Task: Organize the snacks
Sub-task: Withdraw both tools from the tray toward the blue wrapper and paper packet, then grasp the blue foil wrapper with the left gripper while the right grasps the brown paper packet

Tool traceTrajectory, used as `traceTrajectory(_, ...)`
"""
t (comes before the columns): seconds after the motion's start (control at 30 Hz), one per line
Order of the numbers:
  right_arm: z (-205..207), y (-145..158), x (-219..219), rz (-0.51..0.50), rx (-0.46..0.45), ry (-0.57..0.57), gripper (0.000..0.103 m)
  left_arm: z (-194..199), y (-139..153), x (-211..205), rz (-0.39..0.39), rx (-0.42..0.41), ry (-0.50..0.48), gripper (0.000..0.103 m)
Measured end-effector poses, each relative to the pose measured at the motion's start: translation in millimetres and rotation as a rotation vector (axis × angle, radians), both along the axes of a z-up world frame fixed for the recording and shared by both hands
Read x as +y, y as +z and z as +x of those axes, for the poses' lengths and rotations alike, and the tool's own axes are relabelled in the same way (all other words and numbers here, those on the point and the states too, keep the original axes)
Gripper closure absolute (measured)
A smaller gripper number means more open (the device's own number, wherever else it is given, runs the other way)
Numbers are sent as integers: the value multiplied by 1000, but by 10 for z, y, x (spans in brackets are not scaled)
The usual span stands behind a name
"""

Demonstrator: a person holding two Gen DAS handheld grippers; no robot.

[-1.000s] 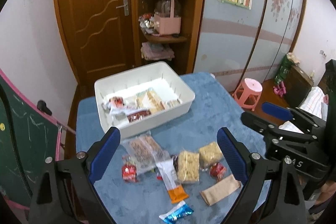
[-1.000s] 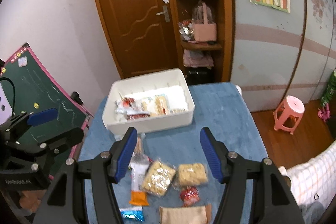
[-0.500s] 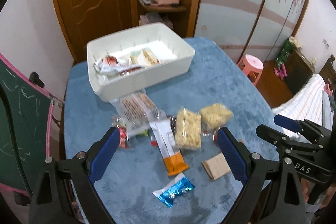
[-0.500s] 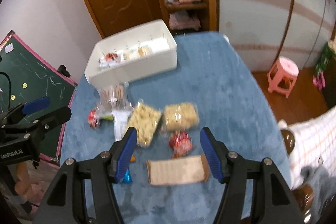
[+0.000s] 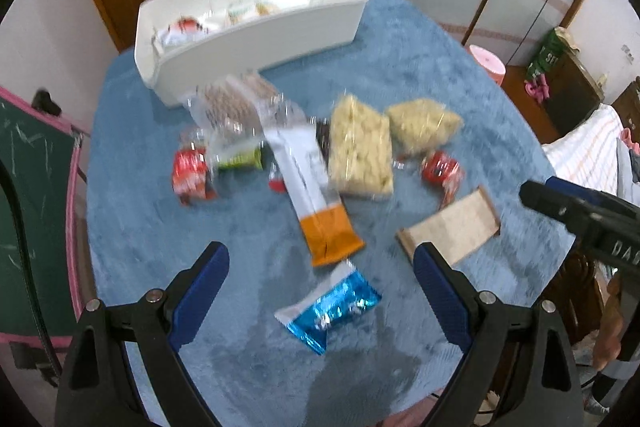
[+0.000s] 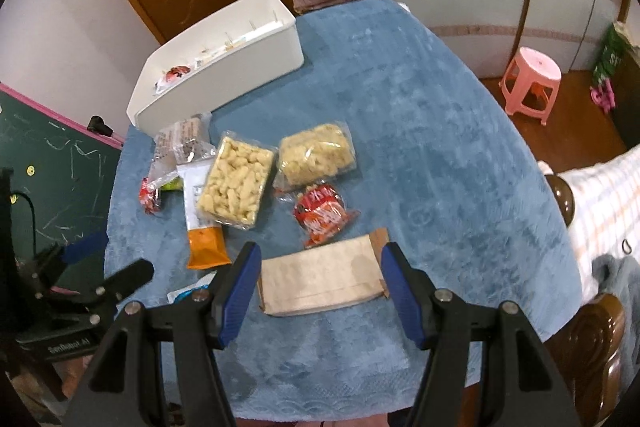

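Note:
Several snack packets lie on the blue tablecloth. My left gripper is open above a blue foil packet; a white-and-orange packet lies just beyond it. My right gripper is open with its fingers either side of a tan paper packet. A red packet and two clear bags of yellow puffs lie beyond it. A white bin with some snacks inside stands at the far end, also in the right wrist view.
A green chalkboard leans at the table's left side. A pink stool stands on the floor to the right. A wooden door and shelf are behind the table. A wooden chair back is at the near right.
Both grippers have moved down and closer to the packets on the table. The right gripper now straddles the tan packet; the left is over the blue foil packet.

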State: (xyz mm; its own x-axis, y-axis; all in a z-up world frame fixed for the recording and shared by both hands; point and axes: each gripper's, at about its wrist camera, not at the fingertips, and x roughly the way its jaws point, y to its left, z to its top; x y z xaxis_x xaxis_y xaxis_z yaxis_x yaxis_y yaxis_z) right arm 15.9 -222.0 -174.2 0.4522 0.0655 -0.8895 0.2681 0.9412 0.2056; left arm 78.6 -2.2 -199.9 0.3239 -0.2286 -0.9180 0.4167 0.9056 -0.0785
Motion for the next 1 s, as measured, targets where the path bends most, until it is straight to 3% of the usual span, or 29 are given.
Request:
traceTrajectory(0.23, -25, -224, -131, 72, 42, -36, 40, -19, -352, 66, -12, 119, 46, 10)
traceTrajectory(0.57, -58, -581, -202, 139, 129, -57, 40, -46, -618, 162, 1, 172, 54, 10)
traceTrajectory(0.83, -99, -579, 36, -32, 76, 212, 40, -125, -835, 16, 114, 154, -122, 10)
traceTrajectory(1.0, -86, -569, 85, -82, 39, 353, 40, -206, -930, -143, 181, 132, -236, 10)
